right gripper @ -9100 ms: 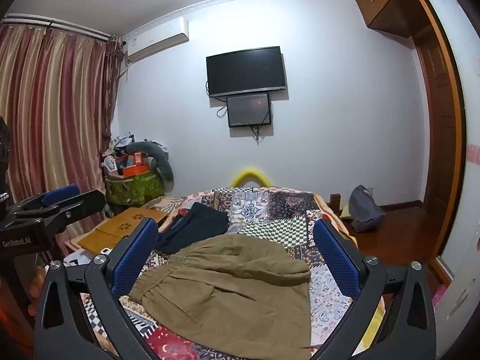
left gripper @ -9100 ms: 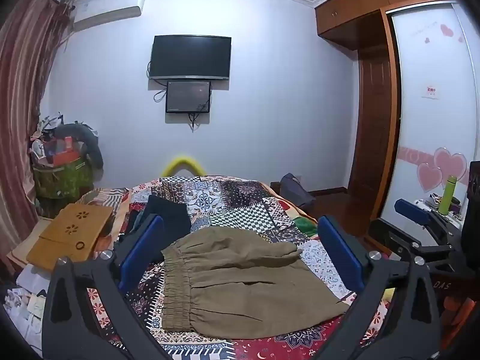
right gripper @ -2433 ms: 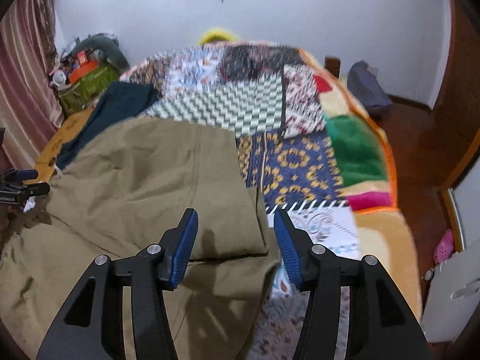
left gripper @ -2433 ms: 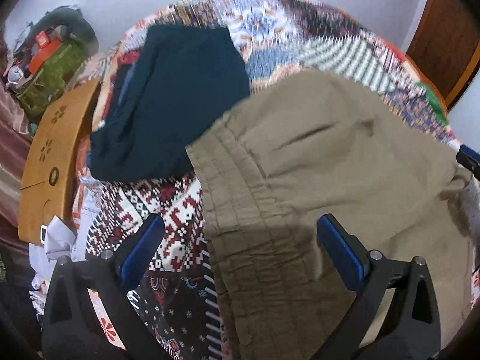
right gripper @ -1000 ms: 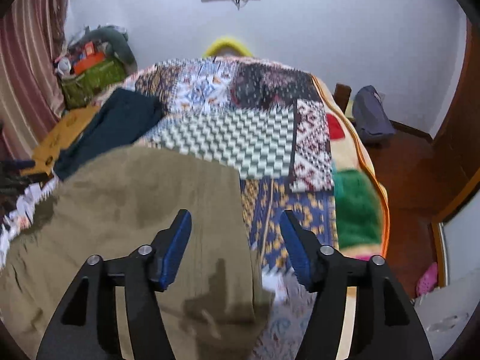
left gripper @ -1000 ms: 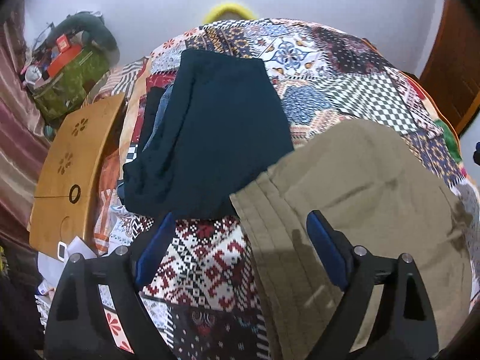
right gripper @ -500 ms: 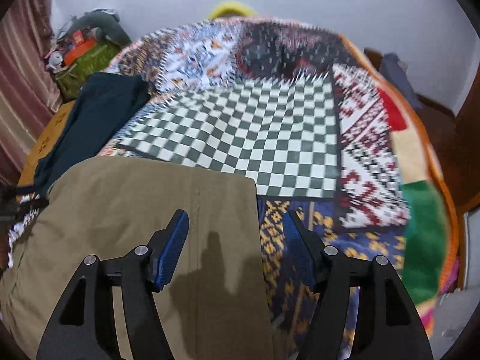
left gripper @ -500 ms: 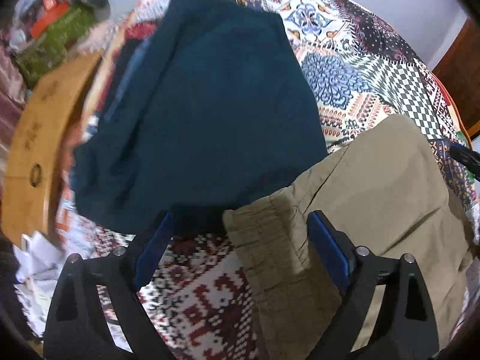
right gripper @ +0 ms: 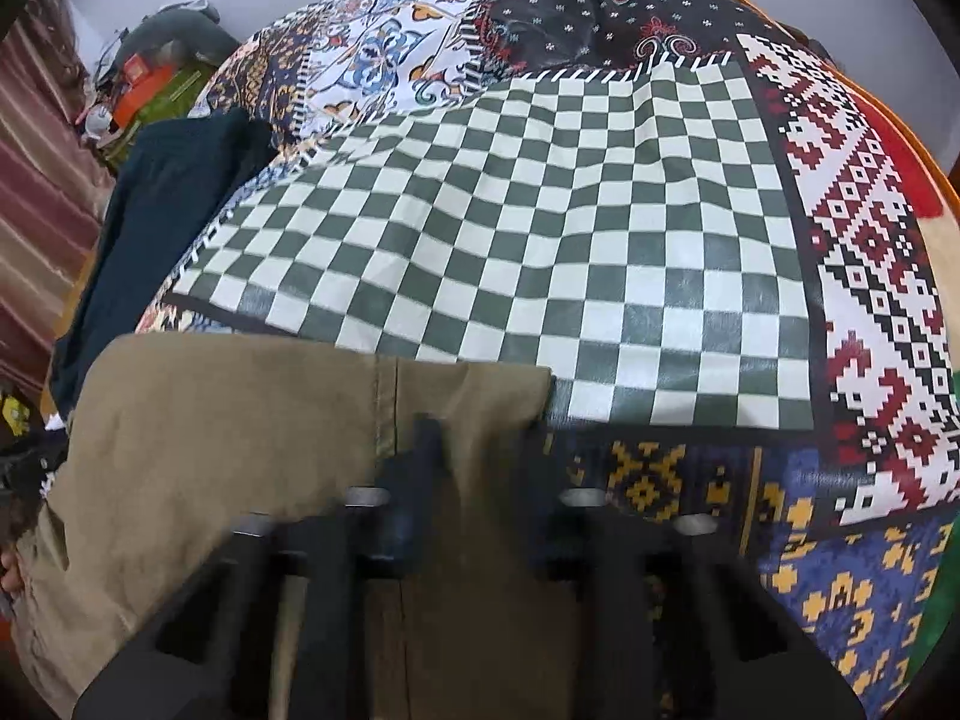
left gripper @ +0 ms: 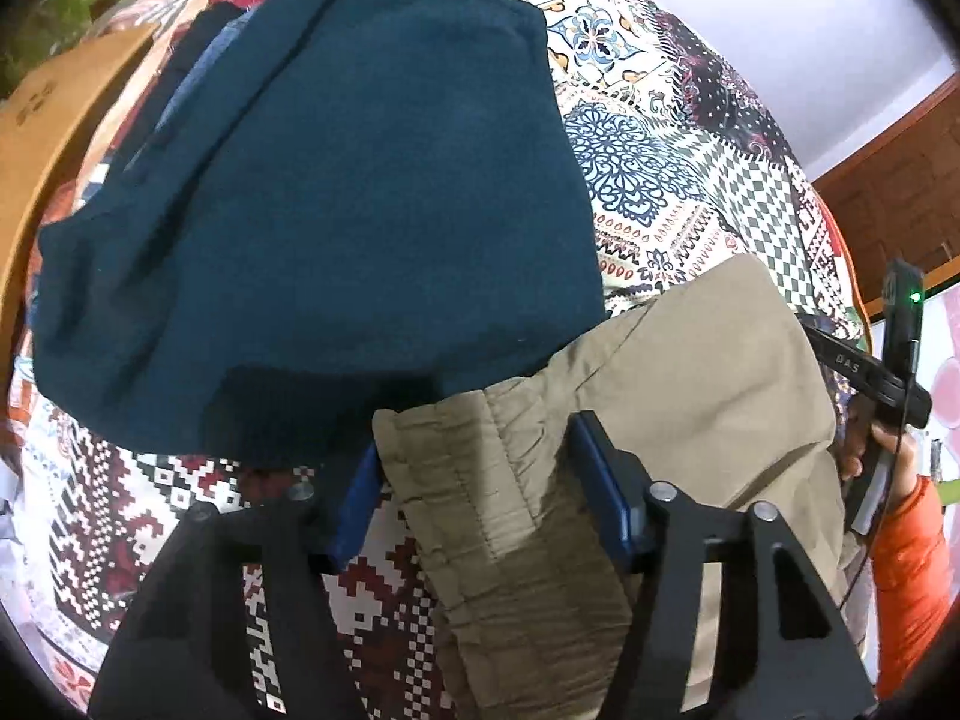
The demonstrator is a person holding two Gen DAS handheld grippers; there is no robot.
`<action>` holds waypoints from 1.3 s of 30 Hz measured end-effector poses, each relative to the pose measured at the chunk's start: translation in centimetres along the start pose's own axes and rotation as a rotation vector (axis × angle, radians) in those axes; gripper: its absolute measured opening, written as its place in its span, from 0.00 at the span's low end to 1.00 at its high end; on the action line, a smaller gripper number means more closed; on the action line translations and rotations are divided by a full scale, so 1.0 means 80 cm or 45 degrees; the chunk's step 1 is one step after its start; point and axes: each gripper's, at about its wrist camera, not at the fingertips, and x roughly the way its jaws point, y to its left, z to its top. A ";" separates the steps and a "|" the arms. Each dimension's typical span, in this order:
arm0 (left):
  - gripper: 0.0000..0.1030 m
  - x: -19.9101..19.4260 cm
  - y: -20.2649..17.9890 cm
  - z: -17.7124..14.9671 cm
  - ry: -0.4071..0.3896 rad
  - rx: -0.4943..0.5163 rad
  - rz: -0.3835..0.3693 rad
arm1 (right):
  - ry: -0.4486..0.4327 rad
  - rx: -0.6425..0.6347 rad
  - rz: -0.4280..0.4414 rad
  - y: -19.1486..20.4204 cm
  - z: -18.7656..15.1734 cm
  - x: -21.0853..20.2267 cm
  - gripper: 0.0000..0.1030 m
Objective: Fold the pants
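Here, khaki pants (left gripper: pixel 690 396) spread flat on the patchwork bedspread (left gripper: pixel 648 168), taken as the landmark for all else. Gathered elastic waistband (left gripper: pixel 474 468) at the pants' near left corner, rumpled, standing between the blue pads of the left tongs (left gripper: pixel 474 501). Left tongs closing, band between the jaws, pads not plainly pressing on the cloth. Just beyond the waistband corner, touching or overlapping the pants' edge, a dark teal garment (left gripper: pixel 336 180) piled on the bedspread. Left of that garment, off the pants altogether, a tan wooden board (left gripper: pixel 54 120). Past the pants' far right edge, a hand (left gripper: pixel 864 444) in an orange sleeve (left gripper: pixel 906 570) gripping a black handle.

From the right wrist view: pants' hem corner (right gripper: pixel 516 390) lying against the green-and-white checked patch (right gripper: pixel 540 240) of the bedspread, a vertical seam (right gripper: pixel 387 408) just left of that corner. Right tongs (right gripper: pixel 480 468) blurred, closing over the cloth beside the hem corner, fabric between the jaws; firm clench on it cannot be told through the blur. Teal garment (right gripper: pixel 156 222) well left of the checked patch, above the pants' left end.
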 end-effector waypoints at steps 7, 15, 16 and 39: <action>0.46 -0.039 -0.031 0.000 -0.136 0.123 0.195 | -0.171 -0.075 -0.109 0.017 0.003 -0.051 0.08; 0.46 -0.156 -0.083 0.009 -0.476 0.239 0.292 | -0.529 -0.075 -0.117 0.034 0.020 -0.198 0.08; 0.46 -0.171 -0.091 0.008 -0.514 0.249 0.303 | -0.575 -0.079 -0.120 0.039 0.021 -0.218 0.08; 0.45 -0.247 -0.119 -0.150 -0.549 0.408 0.242 | -0.618 -0.187 -0.078 0.083 -0.177 -0.326 0.08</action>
